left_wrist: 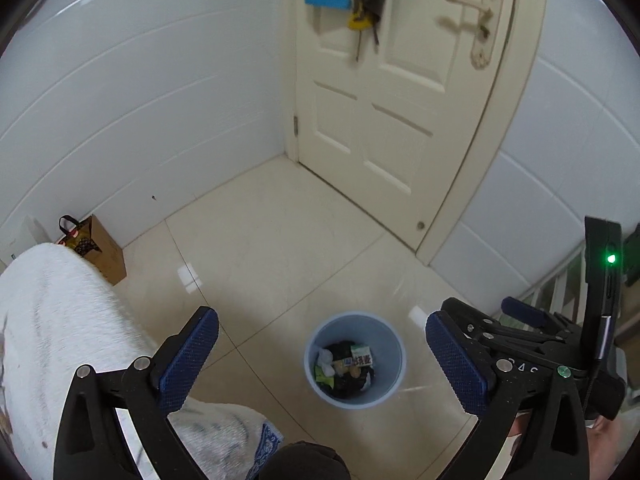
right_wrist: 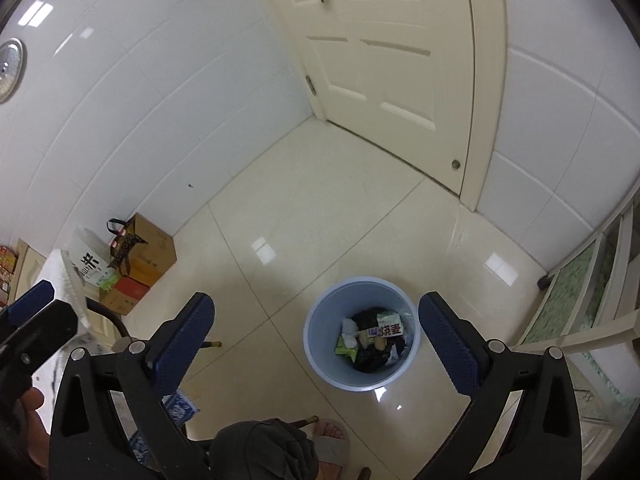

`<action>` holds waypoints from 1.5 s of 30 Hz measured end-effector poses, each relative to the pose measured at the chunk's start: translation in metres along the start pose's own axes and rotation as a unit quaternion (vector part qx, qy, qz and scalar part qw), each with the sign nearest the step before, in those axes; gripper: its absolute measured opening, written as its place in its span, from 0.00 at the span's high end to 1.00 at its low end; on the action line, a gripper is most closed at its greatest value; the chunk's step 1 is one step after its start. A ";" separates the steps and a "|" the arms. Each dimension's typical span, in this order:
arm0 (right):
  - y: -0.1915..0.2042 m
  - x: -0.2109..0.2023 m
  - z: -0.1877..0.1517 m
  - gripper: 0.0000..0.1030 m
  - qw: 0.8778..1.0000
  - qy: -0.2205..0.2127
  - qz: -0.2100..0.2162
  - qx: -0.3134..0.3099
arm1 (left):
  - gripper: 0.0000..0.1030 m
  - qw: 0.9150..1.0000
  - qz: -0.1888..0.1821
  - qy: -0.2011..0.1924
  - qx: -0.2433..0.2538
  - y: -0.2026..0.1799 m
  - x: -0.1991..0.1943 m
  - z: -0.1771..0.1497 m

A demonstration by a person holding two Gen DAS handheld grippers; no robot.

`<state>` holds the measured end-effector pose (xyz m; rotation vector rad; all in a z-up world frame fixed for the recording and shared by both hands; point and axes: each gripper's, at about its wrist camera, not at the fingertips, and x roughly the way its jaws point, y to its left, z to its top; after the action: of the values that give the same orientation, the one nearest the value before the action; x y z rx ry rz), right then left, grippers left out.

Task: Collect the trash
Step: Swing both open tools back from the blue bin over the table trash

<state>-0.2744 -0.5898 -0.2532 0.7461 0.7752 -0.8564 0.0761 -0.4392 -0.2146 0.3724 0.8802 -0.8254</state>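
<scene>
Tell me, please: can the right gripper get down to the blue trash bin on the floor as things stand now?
Probably yes. The right gripper is open and empty, and the blue trash bin stands on bare floor tiles directly below it, with nothing in between.

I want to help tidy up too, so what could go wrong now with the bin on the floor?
1. The bin stands free on a glossy floor; a bump might slide or tip it and spill the trash.
2. A sandalled foot is close to it and might kick it.
3. Both tongs, left and right, are open and empty, above the bin, so reaching in carelessly could knock its rim.
</scene>
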 end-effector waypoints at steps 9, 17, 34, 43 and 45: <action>0.041 -0.046 -0.002 0.00 0.999 -0.033 0.013 -0.029 | 0.01 0.998 -0.001 -0.063 -0.018 0.024 -0.092 -0.030; 0.096 -0.093 -0.006 0.00 0.994 -0.069 0.036 -0.073 | 0.01 0.991 0.015 -0.125 -0.040 0.047 -0.177 -0.068; 0.255 -0.153 -0.057 0.00 0.965 -0.113 0.113 -0.210 | 0.01 0.957 0.100 -0.242 -0.126 0.111 -0.333 -0.212; 0.331 -0.166 -0.091 0.00 0.940 -0.120 0.163 -0.274 | 0.01 0.935 0.153 -0.259 -0.185 0.128 -0.373 -0.277; 0.344 -0.168 -0.100 0.00 0.934 -0.123 0.171 -0.288 | 0.01 0.931 0.165 -0.259 -0.195 0.129 -0.378 -0.291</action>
<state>-0.0798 -0.2923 -0.0795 0.2293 0.6021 -0.3611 -0.1170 -0.0010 -0.0920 -0.0565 0.4478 -0.3882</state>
